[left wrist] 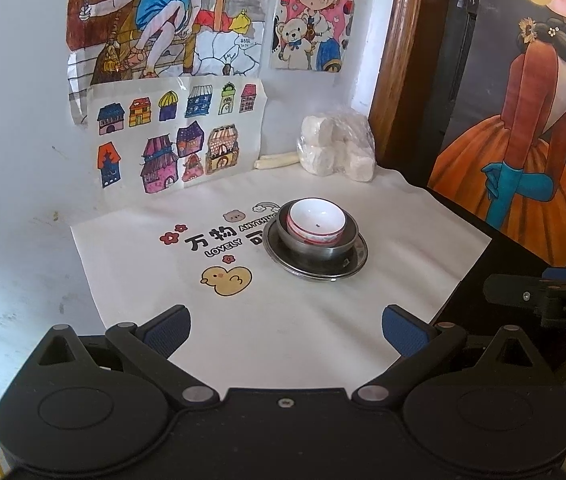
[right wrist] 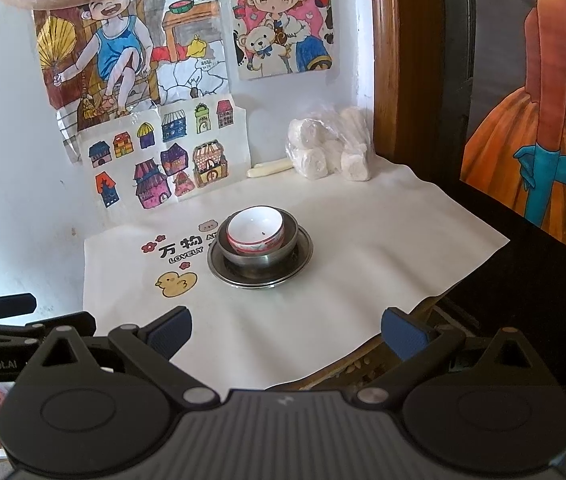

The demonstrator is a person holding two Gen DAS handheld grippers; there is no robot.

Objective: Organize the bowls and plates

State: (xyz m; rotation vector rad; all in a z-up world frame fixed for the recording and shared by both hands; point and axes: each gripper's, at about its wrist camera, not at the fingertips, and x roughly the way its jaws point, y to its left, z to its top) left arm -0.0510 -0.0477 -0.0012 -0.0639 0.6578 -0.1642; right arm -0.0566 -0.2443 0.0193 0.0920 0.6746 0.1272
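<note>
Nearest, the left gripper (left wrist: pixel 286 330) and the right gripper (right wrist: pixel 286 330) were held with fingers spread wide and empty, while beyond them at 12 o'clock on the white cloth (left wrist: pixel 323 320) a white bowl (left wrist: pixel 316 222) was nested in a steel bowl (left wrist: pixel 315 246) on a steel plate (left wrist: pixel 357 258), a bagged bundle (left wrist: pixel 337 148) being seen farther at 1 o'clock.

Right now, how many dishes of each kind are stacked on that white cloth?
White ceramic bowl with red pattern: 1
Grey metal bowl: 1
Round metal plate: 1
Total: 3, nested in one stack.
</note>
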